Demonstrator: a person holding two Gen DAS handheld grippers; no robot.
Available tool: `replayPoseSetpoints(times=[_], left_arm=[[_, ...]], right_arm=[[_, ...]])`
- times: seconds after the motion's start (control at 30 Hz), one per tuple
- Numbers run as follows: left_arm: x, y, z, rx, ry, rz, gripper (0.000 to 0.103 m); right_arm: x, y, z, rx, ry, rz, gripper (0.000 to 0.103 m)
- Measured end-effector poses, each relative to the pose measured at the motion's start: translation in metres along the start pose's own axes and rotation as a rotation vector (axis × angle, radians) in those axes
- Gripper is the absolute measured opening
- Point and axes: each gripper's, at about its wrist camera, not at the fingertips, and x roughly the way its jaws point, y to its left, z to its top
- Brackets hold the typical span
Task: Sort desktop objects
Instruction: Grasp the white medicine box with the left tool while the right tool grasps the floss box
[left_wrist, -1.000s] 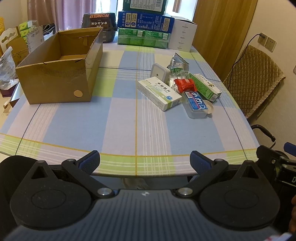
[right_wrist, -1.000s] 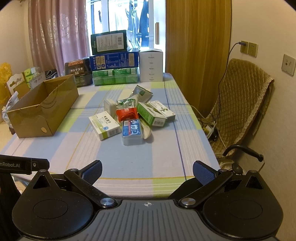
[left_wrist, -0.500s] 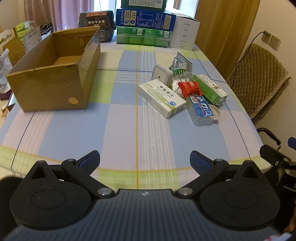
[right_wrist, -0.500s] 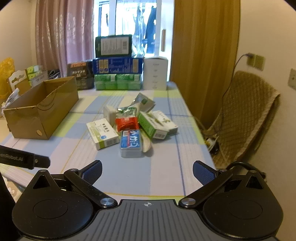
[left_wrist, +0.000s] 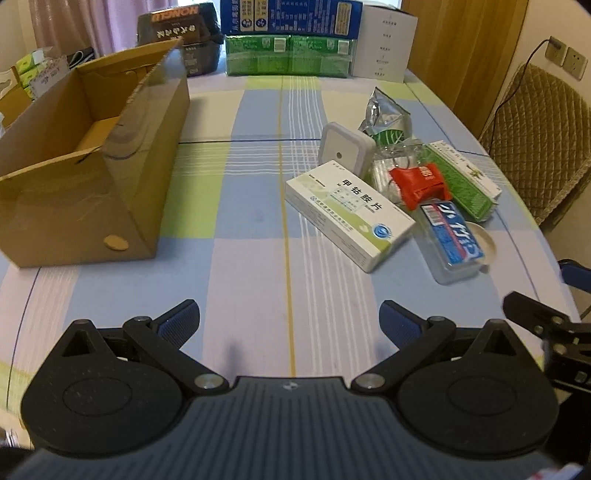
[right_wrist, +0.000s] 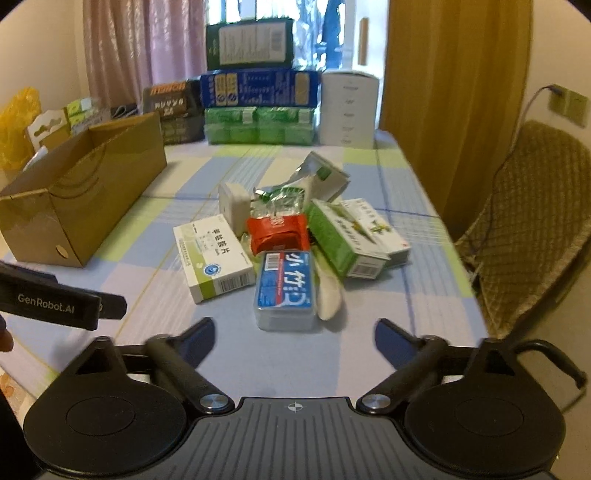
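Observation:
A heap of small items lies right of the table's middle: a white-green medicine box (left_wrist: 349, 212) (right_wrist: 214, 256), a clear case with a blue label (left_wrist: 450, 238) (right_wrist: 286, 291), a red packet (left_wrist: 419, 182) (right_wrist: 279, 232), a white square device (left_wrist: 345, 151) (right_wrist: 234, 201), a green-white box (left_wrist: 461, 179) (right_wrist: 347, 240) and a foil pouch (left_wrist: 386, 114) (right_wrist: 321, 173). An open cardboard box (left_wrist: 92, 158) (right_wrist: 81, 192) stands on the left. My left gripper (left_wrist: 290, 319) hovers open and empty over the near tablecloth. My right gripper (right_wrist: 295, 338) is open and empty, just short of the blue-label case.
Stacked cartons (right_wrist: 258, 88) and a white box (right_wrist: 349, 109) line the table's far edge (left_wrist: 288, 72). A padded chair (right_wrist: 528, 221) stands off the right side. The left gripper's body (right_wrist: 55, 304) shows at the right wrist view's left edge.
Both grippers have moved forward over the table, toward the heap; the items look larger and closer. Both stay open and empty.

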Motion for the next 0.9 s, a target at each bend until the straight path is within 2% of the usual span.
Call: replayPoseSetpoints(times=[0.4, 0.53, 0.6, 0.77, 0.9], left_arm=[[0.049, 0.006, 0.029, 0.023, 0.018, -0.024, 0.102], [0.054, 0.013, 0.032, 0.005, 0.022, -0.042, 0.102], [0.054, 0.017, 0.032, -0.008, 0.022, -0.047, 0.102], [0.052, 0.024, 0.032, -0.026, 0.012, -0.056, 0.102], [0.059, 0.022, 0.037, -0.024, -0.001, -0.083, 0.102]], right_arm=[[0.081, 0.010, 0.012, -0.125, 0.046, 0.002, 0.075], [0.092, 0.015, 0.013, -0.148, 0.054, -0.011, 0.055], [0.093, 0.022, 0.012, -0.168, 0.048, -0.001, 0.055], [0.091, 0.042, 0.010, -0.208, 0.039, 0.106, 0.055], [0.093, 0.039, 0.007, -0.186, 0.030, 0.061, 0.055]])
